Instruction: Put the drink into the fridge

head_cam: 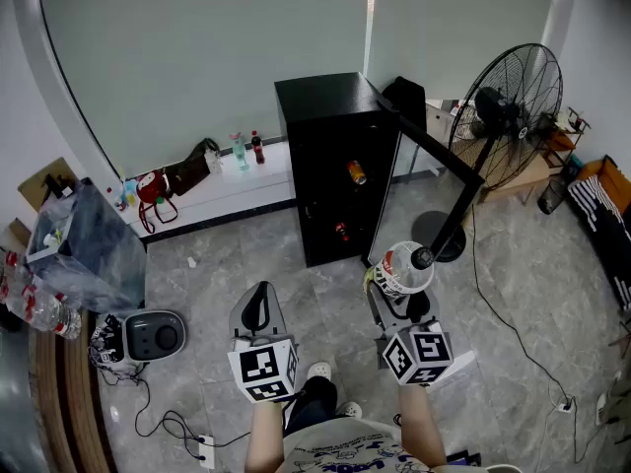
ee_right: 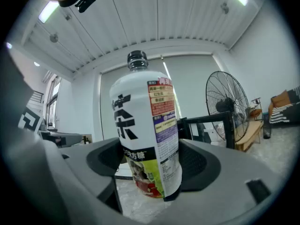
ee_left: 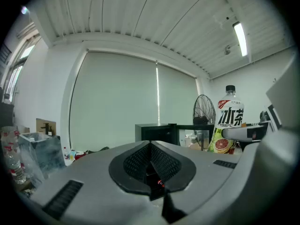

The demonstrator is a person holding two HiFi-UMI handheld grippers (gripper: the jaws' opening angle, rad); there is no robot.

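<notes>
While the right gripper (head_cam: 402, 299) grasps it by its lower half, the drink bottle (ee_right: 147, 139) stands upright between the pads, short of the black fridge (head_cam: 330, 166), whose door (head_cam: 434, 156) is open. The left gripper (ee_left: 150, 170), alongside, is clenched on nothing.

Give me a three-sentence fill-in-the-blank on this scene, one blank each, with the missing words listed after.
The right gripper holds the drink bottle with its cap pointing ____.
The left gripper has its fingers ____, with nothing between them.
The black fridge stands with its door ____.
Missing words: up; shut; open.
</notes>
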